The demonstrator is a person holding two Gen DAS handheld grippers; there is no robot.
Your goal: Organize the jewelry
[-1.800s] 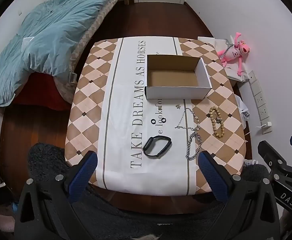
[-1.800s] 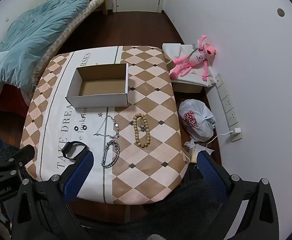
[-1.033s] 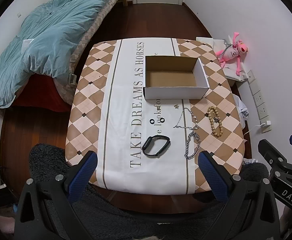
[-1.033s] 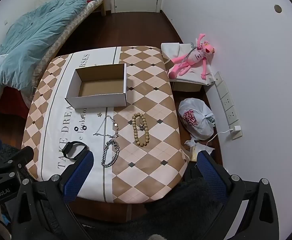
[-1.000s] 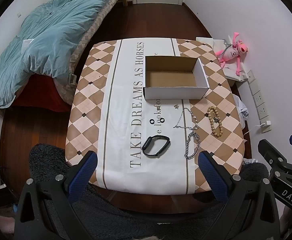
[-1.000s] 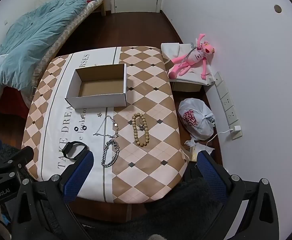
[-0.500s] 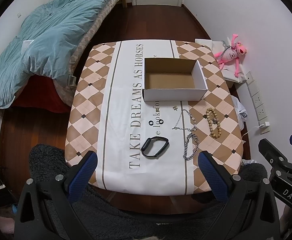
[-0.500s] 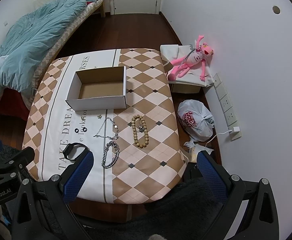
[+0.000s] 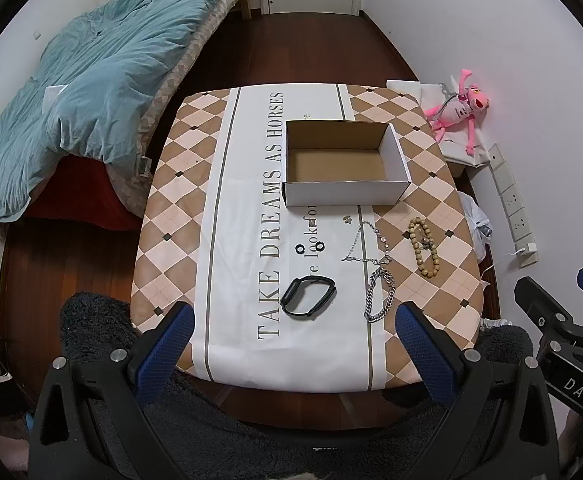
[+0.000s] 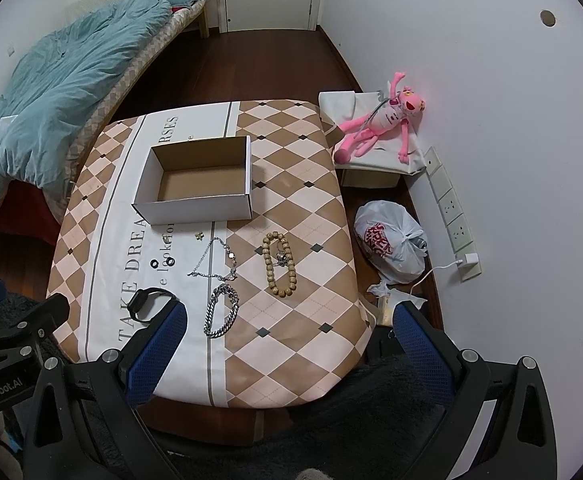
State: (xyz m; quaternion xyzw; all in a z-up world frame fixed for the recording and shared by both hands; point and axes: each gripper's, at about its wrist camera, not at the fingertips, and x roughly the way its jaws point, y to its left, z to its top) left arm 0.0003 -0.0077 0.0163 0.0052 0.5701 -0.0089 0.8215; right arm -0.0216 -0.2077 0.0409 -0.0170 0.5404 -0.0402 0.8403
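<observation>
An open, empty cardboard box [image 9: 343, 164] [image 10: 199, 184] stands on the table. In front of it lie a black wristband [image 9: 308, 296] [image 10: 147, 304], a thick silver chain bracelet [image 9: 379, 300] [image 10: 221, 316], a thin silver necklace [image 9: 365, 244] [image 10: 215, 260], a wooden bead bracelet [image 9: 423, 248] [image 10: 279, 264], two small black rings [image 9: 309, 247] and a tiny earring [image 9: 346, 219]. My left gripper [image 9: 291, 344] and right gripper [image 10: 287, 344] are both open and empty, held high above the table's near edge.
The table [image 9: 179, 184] has a checkered cloth. A bed with a teal duvet [image 9: 91, 80] is at left. A pink plush toy [image 10: 383, 124], a white plastic bag [image 10: 391, 244] and wall sockets [image 10: 451, 208] are at right. A dark fuzzy rug [image 9: 91, 320] lies below.
Both grippers have risen and pulled back a little, so the table looks smaller. The jewelry and the box have not moved.
</observation>
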